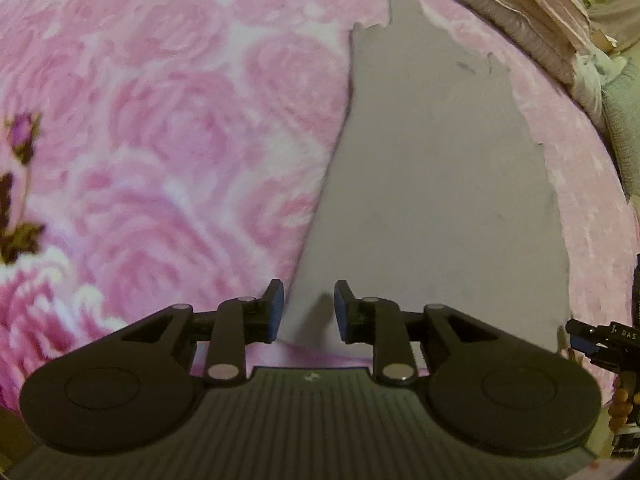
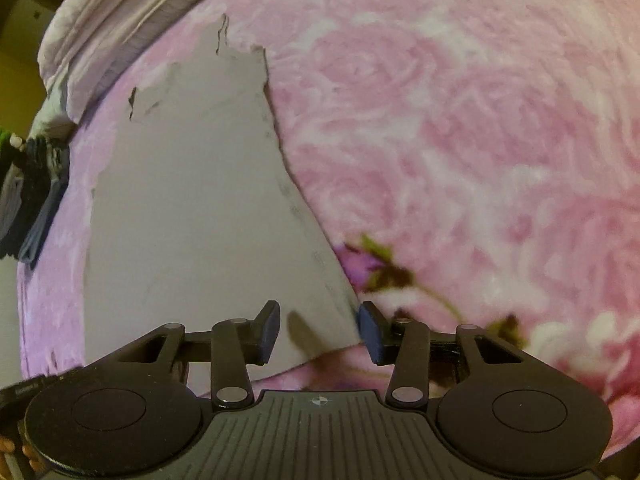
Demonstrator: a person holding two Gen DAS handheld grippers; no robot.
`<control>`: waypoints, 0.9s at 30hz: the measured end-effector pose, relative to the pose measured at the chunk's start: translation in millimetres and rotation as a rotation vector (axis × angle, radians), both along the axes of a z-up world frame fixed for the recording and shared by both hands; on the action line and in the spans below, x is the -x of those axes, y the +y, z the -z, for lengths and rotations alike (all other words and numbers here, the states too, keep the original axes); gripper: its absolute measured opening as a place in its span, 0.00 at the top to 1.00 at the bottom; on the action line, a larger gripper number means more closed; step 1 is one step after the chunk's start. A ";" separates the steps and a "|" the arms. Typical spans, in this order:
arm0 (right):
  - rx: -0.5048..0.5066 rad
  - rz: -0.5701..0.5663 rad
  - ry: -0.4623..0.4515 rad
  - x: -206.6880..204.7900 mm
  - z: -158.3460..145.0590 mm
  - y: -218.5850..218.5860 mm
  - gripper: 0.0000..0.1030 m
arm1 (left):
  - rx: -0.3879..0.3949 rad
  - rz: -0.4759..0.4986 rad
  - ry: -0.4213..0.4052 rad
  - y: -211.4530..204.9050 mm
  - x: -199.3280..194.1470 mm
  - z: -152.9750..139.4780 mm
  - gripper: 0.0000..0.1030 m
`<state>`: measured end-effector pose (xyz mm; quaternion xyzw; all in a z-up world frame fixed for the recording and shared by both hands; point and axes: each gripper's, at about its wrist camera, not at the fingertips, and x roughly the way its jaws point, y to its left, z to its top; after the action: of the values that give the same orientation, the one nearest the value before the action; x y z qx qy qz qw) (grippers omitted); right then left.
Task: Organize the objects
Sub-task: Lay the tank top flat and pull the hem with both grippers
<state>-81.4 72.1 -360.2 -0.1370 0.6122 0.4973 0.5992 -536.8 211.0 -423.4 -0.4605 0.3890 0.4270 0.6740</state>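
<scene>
- Here a grey cloth (image 1: 432,184) lies flat on the pink rose blanket (image 1: 160,120).
- The left claw (image 1: 309,311) is over the near edge of the cloth, jaws a little apart, nothing between them.
- The right claw (image 2: 319,335) is over the cloth's near corner, jaws wider apart, not gripping.

You have the cloth (image 1: 432,184) lying flat on the blanket (image 1: 160,120), near the bed's edge, with pillows (image 1: 532,8) behind it.

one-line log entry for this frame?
left tool: open, empty | right tool: open, empty | grey cloth: flat on pink floral blanket, near corners between jaws
</scene>
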 end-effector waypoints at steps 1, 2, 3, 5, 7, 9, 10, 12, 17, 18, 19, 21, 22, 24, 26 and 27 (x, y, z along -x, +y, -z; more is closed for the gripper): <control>-0.011 0.008 -0.002 0.1 3.7 -0.4 0.60 | 0.009 0.001 -0.005 -1.2 0.4 3.1 0.79; -0.021 0.010 -0.003 0.6 4.5 -1.0 0.60 | 0.027 0.005 -0.020 -2.4 -0.4 6.4 0.79; -0.025 0.003 -0.008 1.0 5.8 -0.8 0.61 | 0.045 0.017 -0.044 -4.0 -2.2 9.0 0.79; -0.034 -0.025 -0.026 2.4 7.9 -0.5 0.90 | 0.045 0.033 -0.041 -6.5 -7.4 12.4 0.85; -0.024 -0.049 -0.020 -0.3 13.1 -0.8 0.98 | 0.029 0.020 -0.039 -7.4 -7.2 13.8 0.96; -0.040 -0.052 -0.012 -5.1 12.5 -2.9 0.99 | 0.027 -0.012 -0.052 -8.4 -2.2 12.9 0.98; -0.048 -0.062 -0.027 -6.3 9.4 -4.1 0.99 | 0.019 -0.016 -0.042 -10.4 -1.5 11.2 0.98; -0.072 -0.077 -0.054 -5.4 1.4 -12.0 0.99 | -0.012 0.007 -0.015 -18.8 -2.7 3.0 0.98; -0.061 -0.128 -0.120 -3.3 -6.3 -28.2 0.99 | -0.004 0.064 0.022 -51.0 -4.2 3.7 0.98; -0.028 -0.146 -0.130 -3.4 -0.9 -30.6 0.99 | -0.011 0.078 0.045 -57.5 -6.1 6.4 0.97; 0.010 -0.157 -0.121 -3.9 4.9 -32.5 0.99 | -0.033 0.084 0.064 -63.3 -8.2 6.6 0.97; 0.025 -0.173 -0.124 -4.4 3.0 -35.5 0.93 | -0.044 0.083 0.095 -68.9 -10.9 1.9 0.92; 0.050 -0.200 -0.158 -2.0 -1.9 -33.3 0.75 | -0.043 0.075 0.107 -70.3 -9.8 -1.7 0.92; 0.091 -0.235 -0.263 2.0 -12.2 -30.3 0.61 | -0.056 0.050 0.126 -71.3 -3.2 -11.0 0.89; 0.044 -0.253 -0.370 6.0 -28.4 -30.4 0.61 | -0.090 0.014 0.139 -70.1 4.0 -23.7 0.89; 0.019 -0.266 -0.404 9.0 -34.6 -28.5 0.61 | -0.117 0.002 0.139 -68.9 2.5 -29.8 0.89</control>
<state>-90.4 43.6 -325.6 -0.3188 0.4612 0.5287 0.6373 -539.2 142.1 -393.6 -0.3891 0.4096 0.4791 0.6718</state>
